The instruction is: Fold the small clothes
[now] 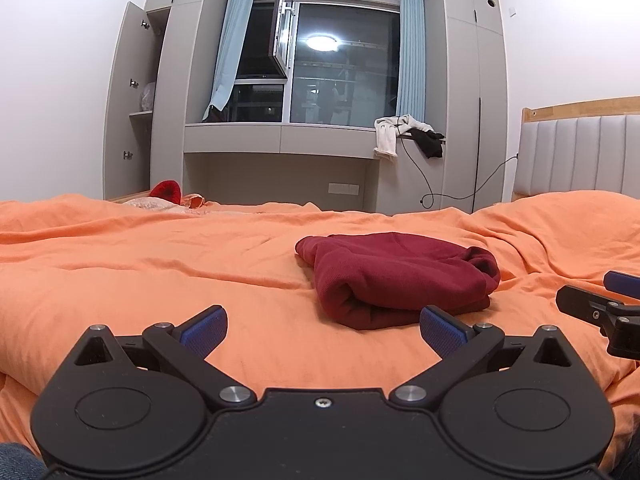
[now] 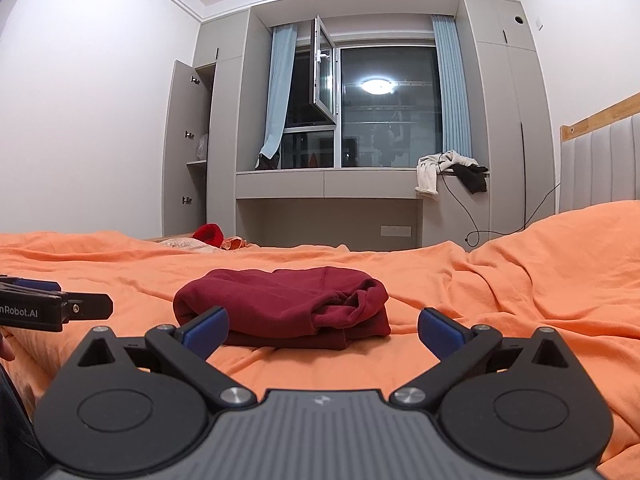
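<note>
Maroon garment (image 2: 288, 306) folded thick on orange bedding (image 2: 500, 300), top layer seemingly rumpled

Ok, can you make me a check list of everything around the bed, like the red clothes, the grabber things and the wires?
Surface: orange bedsheet, wrinkled.
Job's things: dark red garment lying folded in a bundle on the sheet.
Clutter: red item at the far edge of the bed; white clothes and black clothes hanging off the window ledge.
Grippers: left gripper and right gripper, jaws open, holding nothing.
Cables: black cable hanging from the ledge.
Surroundings: open window, blue curtains, wardrobe door open, padded headboard.
</note>
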The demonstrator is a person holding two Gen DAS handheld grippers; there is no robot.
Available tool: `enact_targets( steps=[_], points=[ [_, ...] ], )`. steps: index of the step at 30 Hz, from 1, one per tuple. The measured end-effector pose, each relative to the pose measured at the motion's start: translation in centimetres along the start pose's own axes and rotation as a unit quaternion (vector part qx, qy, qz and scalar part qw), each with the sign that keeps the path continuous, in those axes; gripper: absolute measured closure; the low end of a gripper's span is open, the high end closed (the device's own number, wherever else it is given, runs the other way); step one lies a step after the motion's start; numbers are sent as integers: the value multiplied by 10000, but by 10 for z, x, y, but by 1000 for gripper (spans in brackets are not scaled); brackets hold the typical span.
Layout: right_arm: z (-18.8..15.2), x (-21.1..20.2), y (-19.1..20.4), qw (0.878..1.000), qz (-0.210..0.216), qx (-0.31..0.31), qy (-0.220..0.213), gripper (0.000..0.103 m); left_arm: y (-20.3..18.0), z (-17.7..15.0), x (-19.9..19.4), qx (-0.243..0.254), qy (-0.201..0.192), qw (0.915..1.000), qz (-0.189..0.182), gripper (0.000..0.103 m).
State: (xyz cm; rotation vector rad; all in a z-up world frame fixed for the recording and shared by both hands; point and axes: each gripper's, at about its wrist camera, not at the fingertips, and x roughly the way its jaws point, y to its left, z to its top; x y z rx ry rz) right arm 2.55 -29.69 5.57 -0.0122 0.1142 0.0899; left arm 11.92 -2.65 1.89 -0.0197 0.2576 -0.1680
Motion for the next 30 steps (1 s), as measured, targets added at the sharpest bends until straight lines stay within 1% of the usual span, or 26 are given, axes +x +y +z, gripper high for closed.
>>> enact_targets(
  steps=[8, 15, 30],
  points=[
    [-2, 2, -1, 10000, 10, -54, 42, 0, 1, 1, 1, -51, 52, 10000, -68, 1],
    [-2, 2, -1, 9999, 11, -96, 54, 0, -2, -1, 3, 28, 155, 9998, 96, 1],
    [-3, 2, -1, 9999, 11, -110, 63, 0, -1, -1, -1, 70, 160, 9998, 21, 1]
  ],
)
